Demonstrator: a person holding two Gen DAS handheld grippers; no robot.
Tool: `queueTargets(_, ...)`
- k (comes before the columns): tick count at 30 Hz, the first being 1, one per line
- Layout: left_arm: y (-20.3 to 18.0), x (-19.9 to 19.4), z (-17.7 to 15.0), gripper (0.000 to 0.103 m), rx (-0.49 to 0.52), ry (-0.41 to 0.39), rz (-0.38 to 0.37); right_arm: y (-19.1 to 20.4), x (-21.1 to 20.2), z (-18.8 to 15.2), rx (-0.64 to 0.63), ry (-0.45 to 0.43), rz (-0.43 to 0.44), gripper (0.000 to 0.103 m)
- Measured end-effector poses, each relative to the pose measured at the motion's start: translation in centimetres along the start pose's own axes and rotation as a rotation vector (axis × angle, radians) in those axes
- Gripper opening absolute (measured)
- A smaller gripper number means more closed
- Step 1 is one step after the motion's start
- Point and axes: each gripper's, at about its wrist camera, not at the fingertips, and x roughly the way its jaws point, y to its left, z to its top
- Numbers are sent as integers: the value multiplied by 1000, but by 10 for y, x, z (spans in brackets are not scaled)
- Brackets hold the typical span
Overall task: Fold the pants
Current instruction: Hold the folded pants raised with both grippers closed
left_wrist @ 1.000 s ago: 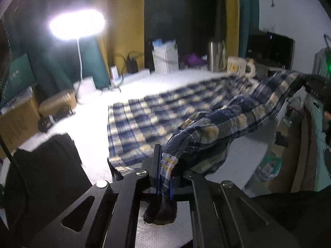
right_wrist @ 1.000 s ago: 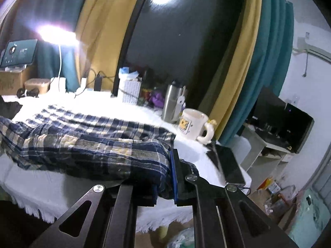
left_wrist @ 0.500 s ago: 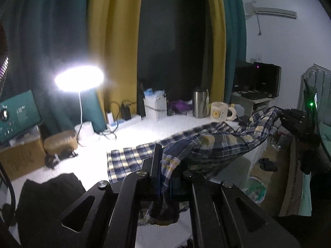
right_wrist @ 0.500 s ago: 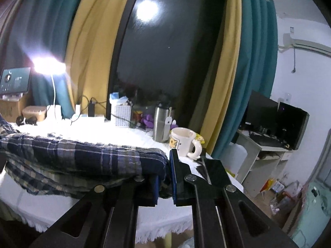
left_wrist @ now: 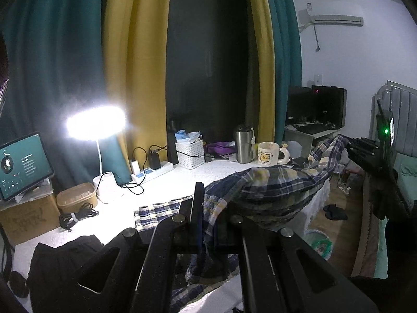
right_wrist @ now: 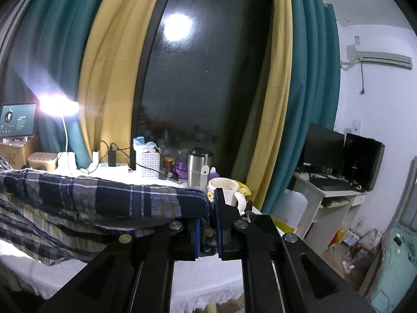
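Holding the pants [left_wrist: 273,185] aloft, left claw [left_wrist: 208,208] and right claw [right_wrist: 211,219] each clamp fabric; uneven pull could slip an edge, skewing the fold near the mug [left_wrist: 268,154].

Navy-and-cream plaid pants [left_wrist: 276,185], white table [left_wrist: 182,177], teal-and-mustard curtains [left_wrist: 125,52]

looks like someone's bedroom at night: teal and yellow curtains [right_wrist: 109,78], padded headboard [left_wrist: 401,96], wall aircon [right_wrist: 380,58], cluttered white table [left_wrist: 161,182] with a desk lamp [left_wrist: 96,125].
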Motion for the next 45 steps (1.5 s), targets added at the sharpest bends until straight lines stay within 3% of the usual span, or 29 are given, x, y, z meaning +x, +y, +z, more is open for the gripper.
queueTargets(45, 85, 155, 10, 4, -69, 219, 46, 28, 196, 16, -21, 198, 74, 9)
